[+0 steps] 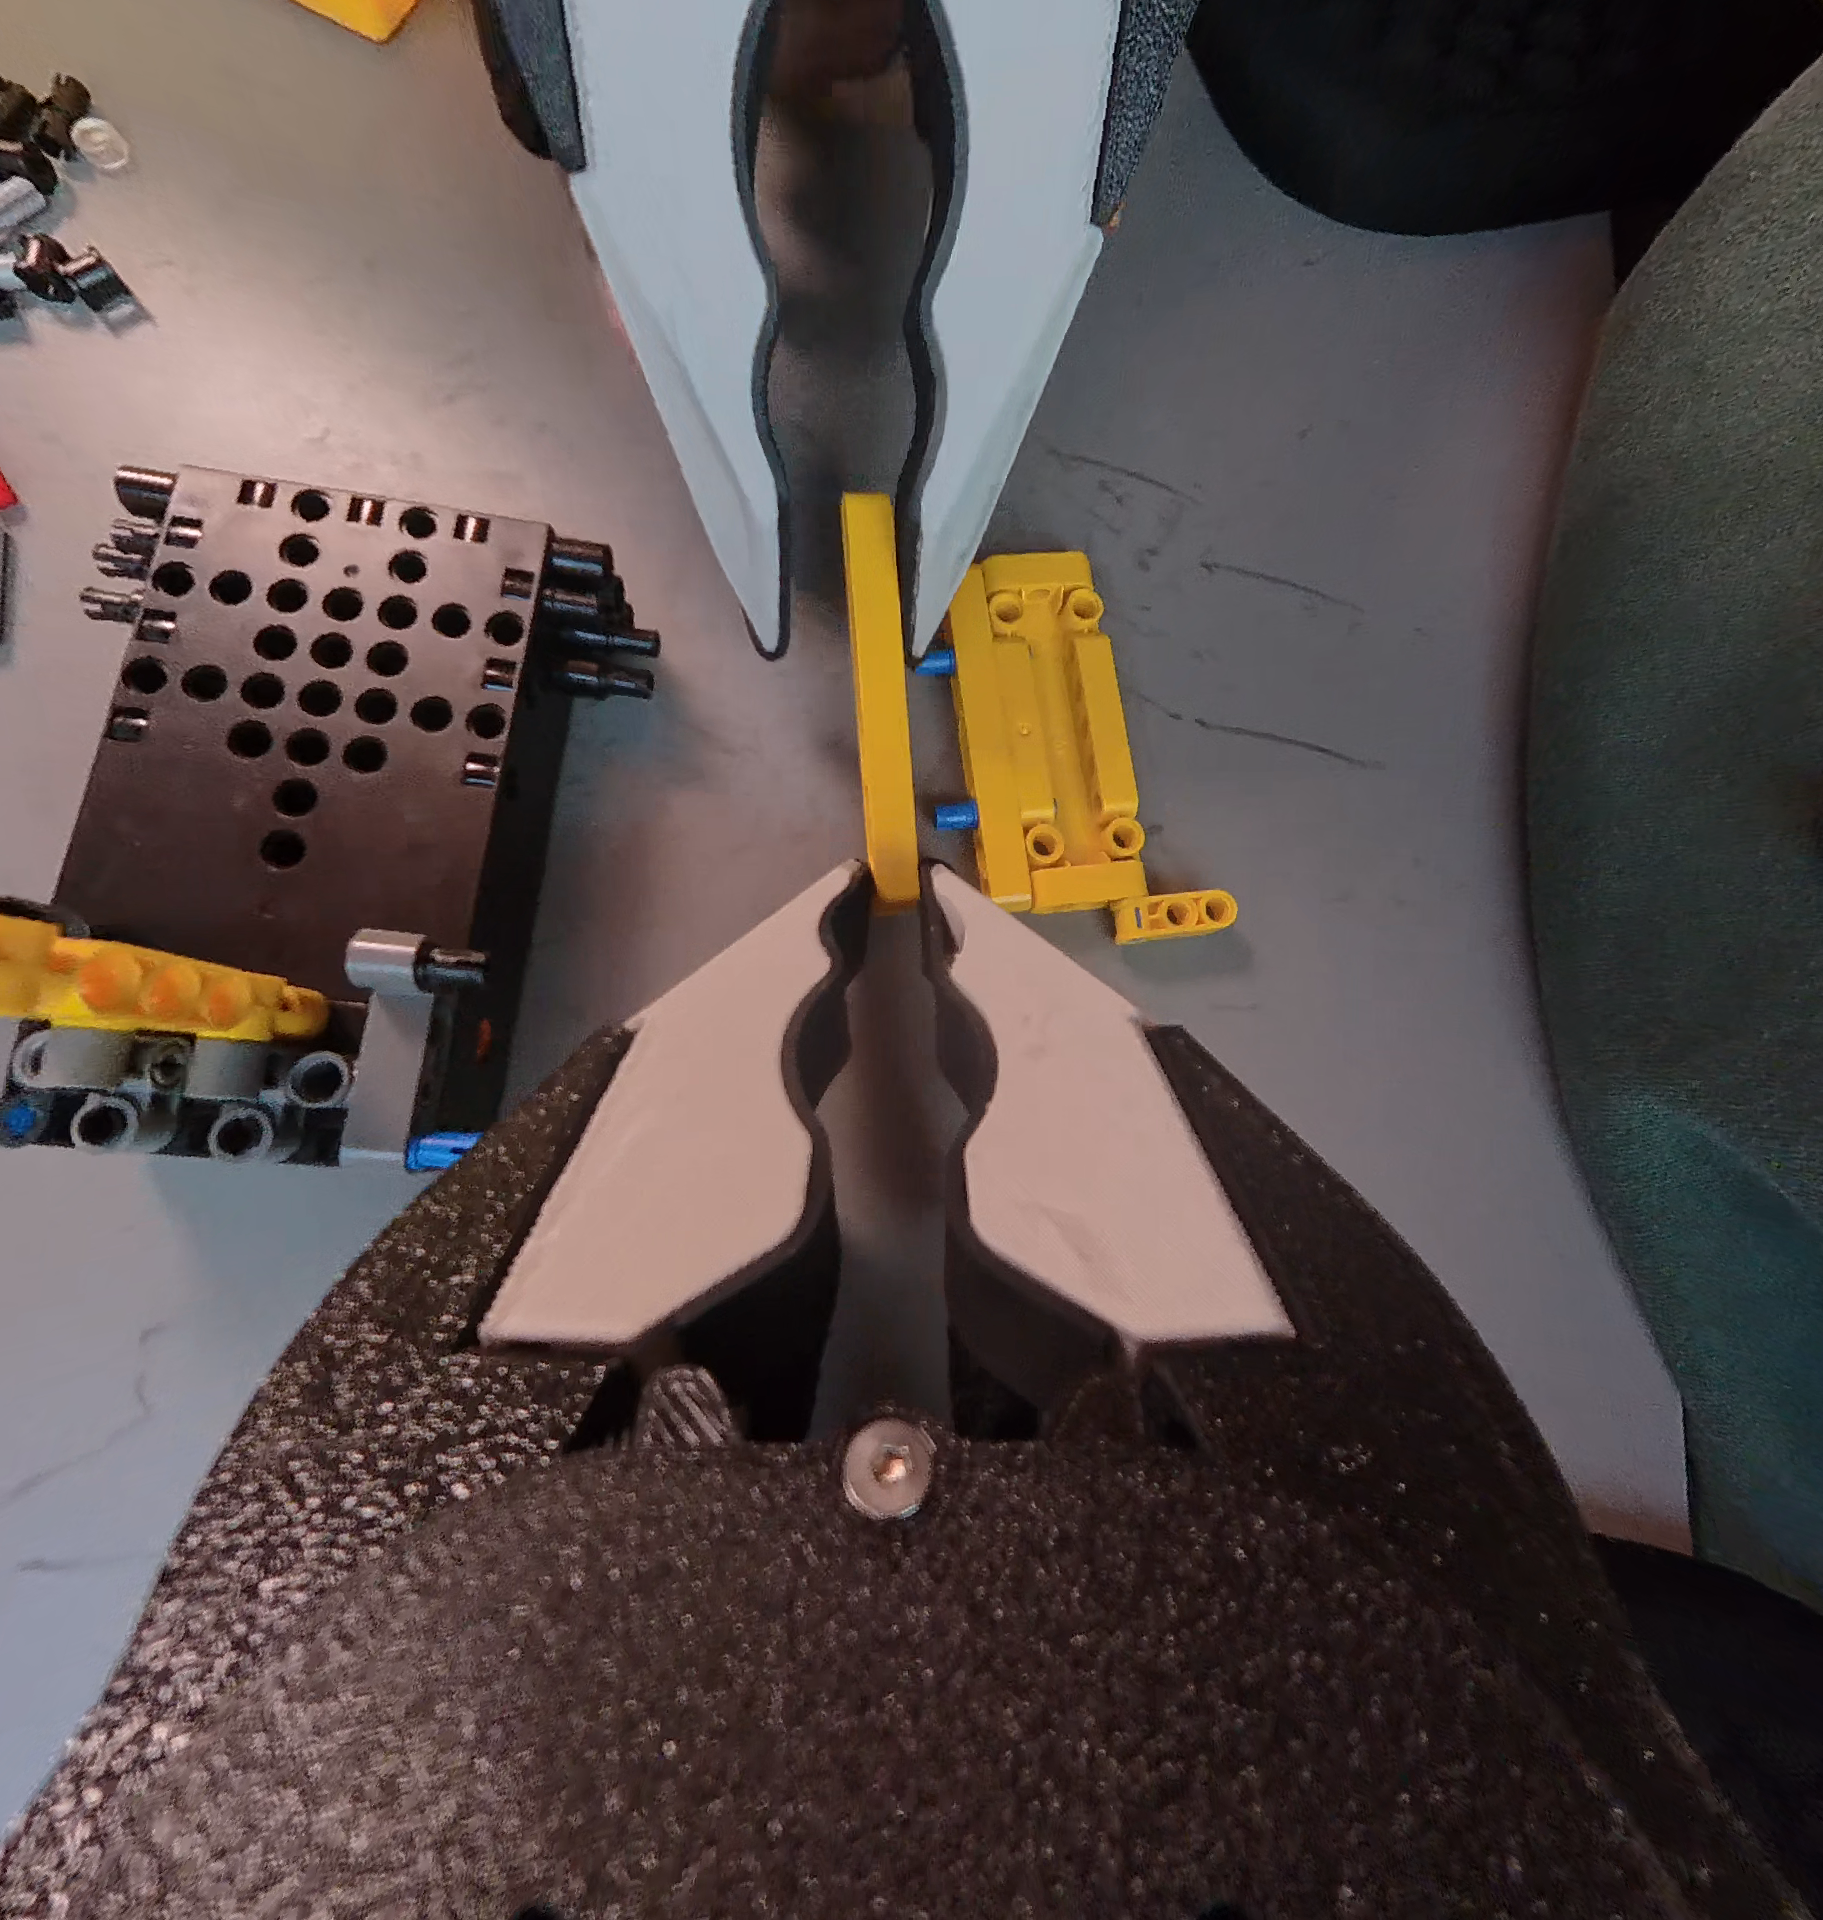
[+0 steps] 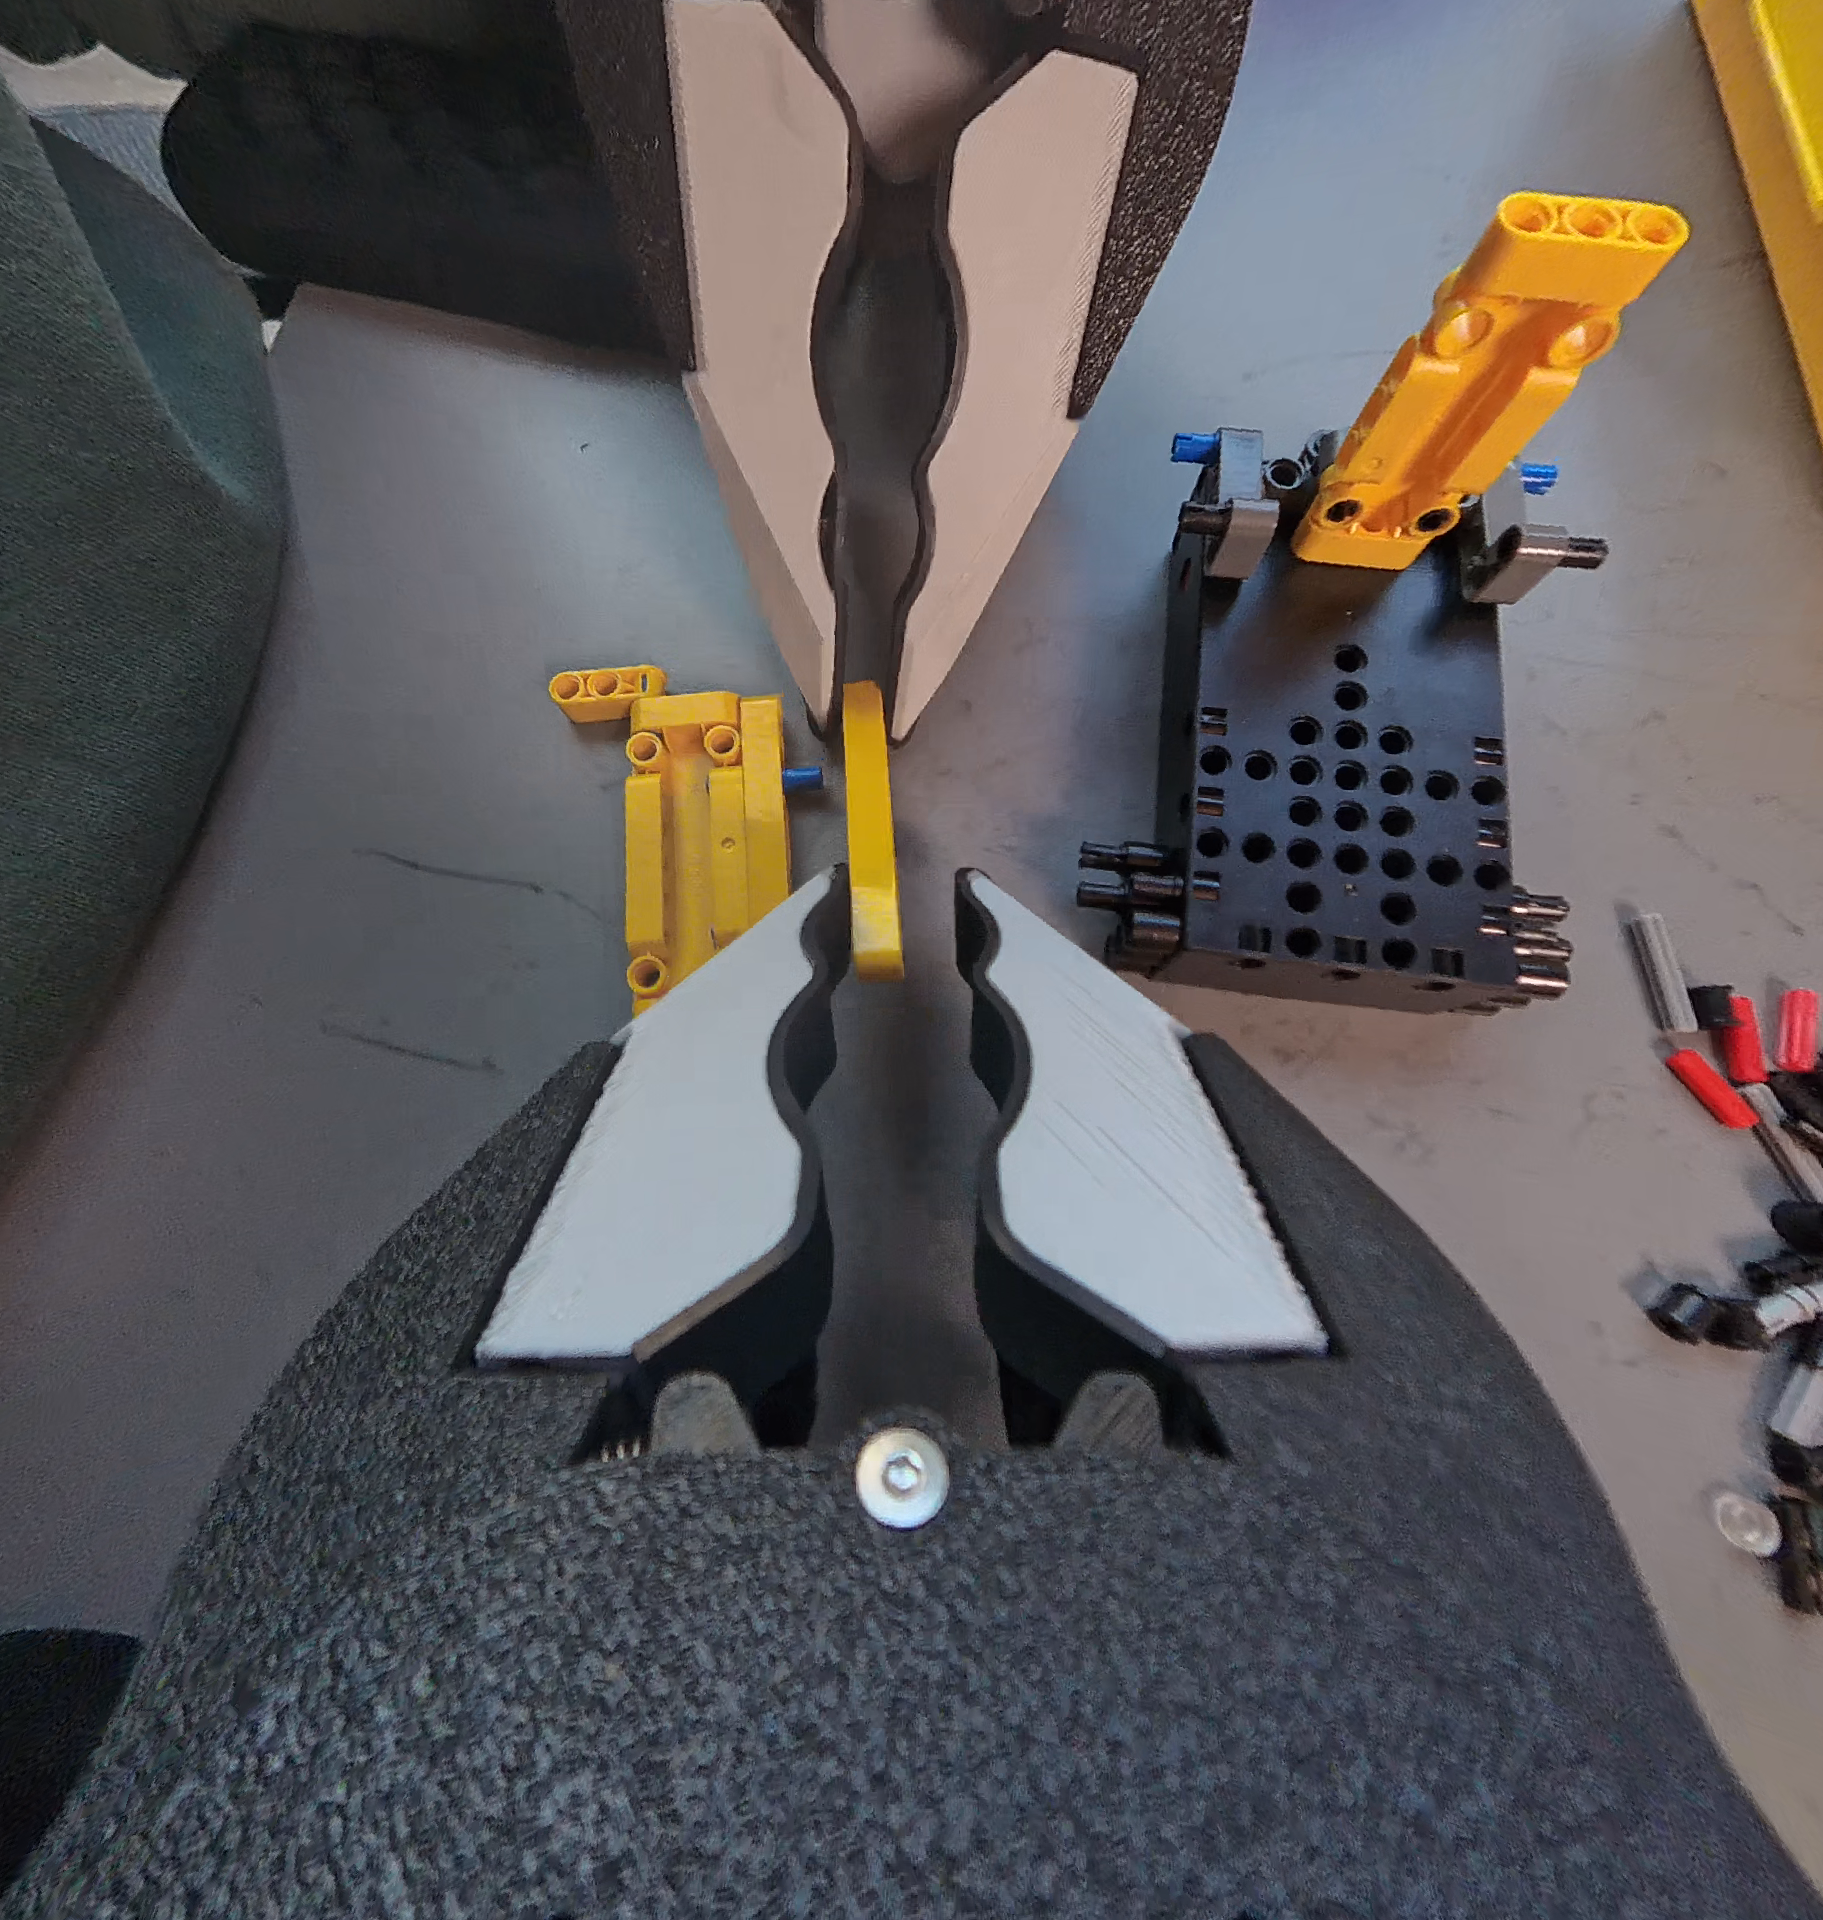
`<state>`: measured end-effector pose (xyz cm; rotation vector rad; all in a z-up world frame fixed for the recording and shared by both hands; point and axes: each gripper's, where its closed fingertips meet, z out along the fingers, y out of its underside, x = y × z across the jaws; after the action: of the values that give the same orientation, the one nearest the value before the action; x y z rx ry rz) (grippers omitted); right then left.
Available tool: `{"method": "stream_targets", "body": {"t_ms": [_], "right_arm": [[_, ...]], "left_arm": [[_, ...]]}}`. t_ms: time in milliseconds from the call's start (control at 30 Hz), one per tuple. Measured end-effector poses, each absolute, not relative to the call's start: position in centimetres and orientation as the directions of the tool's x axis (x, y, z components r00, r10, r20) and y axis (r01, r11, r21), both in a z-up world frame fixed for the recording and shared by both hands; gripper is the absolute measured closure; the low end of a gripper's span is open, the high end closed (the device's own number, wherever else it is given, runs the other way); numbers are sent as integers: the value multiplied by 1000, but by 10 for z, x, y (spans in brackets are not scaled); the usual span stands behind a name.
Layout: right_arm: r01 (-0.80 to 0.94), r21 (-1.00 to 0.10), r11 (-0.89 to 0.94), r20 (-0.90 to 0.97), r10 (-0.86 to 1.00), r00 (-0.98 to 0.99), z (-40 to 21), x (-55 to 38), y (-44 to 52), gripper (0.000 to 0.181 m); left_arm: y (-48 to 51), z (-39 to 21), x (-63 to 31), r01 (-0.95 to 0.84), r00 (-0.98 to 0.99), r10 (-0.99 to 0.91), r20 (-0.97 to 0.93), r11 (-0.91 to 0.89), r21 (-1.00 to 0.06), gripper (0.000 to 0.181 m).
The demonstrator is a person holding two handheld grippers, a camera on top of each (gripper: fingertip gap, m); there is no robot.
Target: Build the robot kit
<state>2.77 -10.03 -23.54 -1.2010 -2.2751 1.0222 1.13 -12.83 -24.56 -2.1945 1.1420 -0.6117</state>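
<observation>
The left claw (image 1: 894, 881), nearest the lens in its own view, is pinched tight on one end of a flat yellow beam (image 1: 879, 698), which stands on edge between the two tips. In the right wrist view the same beam (image 2: 871, 844) runs from the far claw toward the near one. The right claw (image 2: 899, 875) has its fingers parted around the beam's other end: the left finger lies against or just beside the beam, while the right finger stands clear of it, so it is not clamped. From the left wrist view the right claw (image 1: 845, 649) comes down from the top, one tip just beside the beam and the other apart.

Just beside the beam lies a yellow panel assembly (image 1: 1052, 727) flat on the grey surface (image 1: 1302, 520), with two small blue pins (image 1: 954, 818) jutting toward the beam. A short yellow three-hole liftarm (image 1: 1177, 916) sits at its end.

Farther out stands a black perforated plate assembly (image 2: 1333, 821) with black pins along its edges and a tilted orange-yellow panel (image 2: 1478, 374) rising from its far end, flanked by grey connectors. Beyond that, a loose pile of black, grey and red pins and axles (image 2: 1780, 1195) is scattered on the surface. A dark green upholstered chair (image 1: 1738, 727) borders the surface.
</observation>
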Motion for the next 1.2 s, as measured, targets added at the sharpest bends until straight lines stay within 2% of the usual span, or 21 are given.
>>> {"method": "stream_targets", "body": {"t_ms": [267,733,1200], "right_arm": [[540,-707,458,69,804,-591,-241,37,-95,173],[581,-658,479,71,808,-585,-246,38,-95,173],[566,-675,474,79,808,-583,-244,40,-94,172]], "left_arm": [[-129,-245,11,-545,526,-830,186,-497,-676,172],[-128,-245,8,-562,530,-836,141,-471,-680,167],[-128,-246,8,-570,536,-834,132,-473,-672,173]]}}
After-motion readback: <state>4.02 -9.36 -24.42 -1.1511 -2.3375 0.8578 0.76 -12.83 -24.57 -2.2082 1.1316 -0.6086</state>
